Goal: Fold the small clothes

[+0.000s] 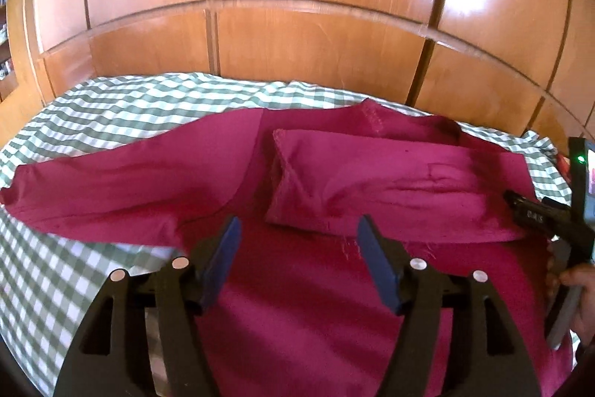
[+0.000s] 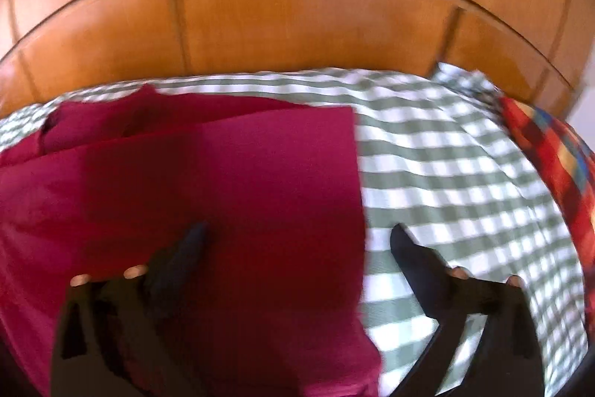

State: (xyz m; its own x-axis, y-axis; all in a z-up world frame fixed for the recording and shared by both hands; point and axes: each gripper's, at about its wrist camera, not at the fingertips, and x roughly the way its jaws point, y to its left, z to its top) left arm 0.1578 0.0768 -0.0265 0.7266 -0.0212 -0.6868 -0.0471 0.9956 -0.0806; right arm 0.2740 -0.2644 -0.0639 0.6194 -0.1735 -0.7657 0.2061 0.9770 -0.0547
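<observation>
A magenta long-sleeved shirt [image 1: 305, 285] lies on a green-and-white checked bedsheet [image 1: 67, 270]. One sleeve [image 1: 390, 181] is folded across the body; the other sleeve [image 1: 111, 188] stretches out to the left. My left gripper [image 1: 297, 233] is open and empty, hovering over the shirt's body below the folded sleeve. In the right wrist view, blurred, the shirt [image 2: 241, 203] fills the left half with its straight right edge on the sheet [image 2: 446, 181]. My right gripper [image 2: 297, 237] is open and straddles that edge, holding nothing. It also shows in the left wrist view [image 1: 528, 211] at the shirt's right side.
A wooden panelled headboard [image 1: 297, 36] rises right behind the bed. A red multicoloured checked cloth [image 2: 550, 151] lies at the bed's right edge. Shelves show at the far left [image 1: 3, 43].
</observation>
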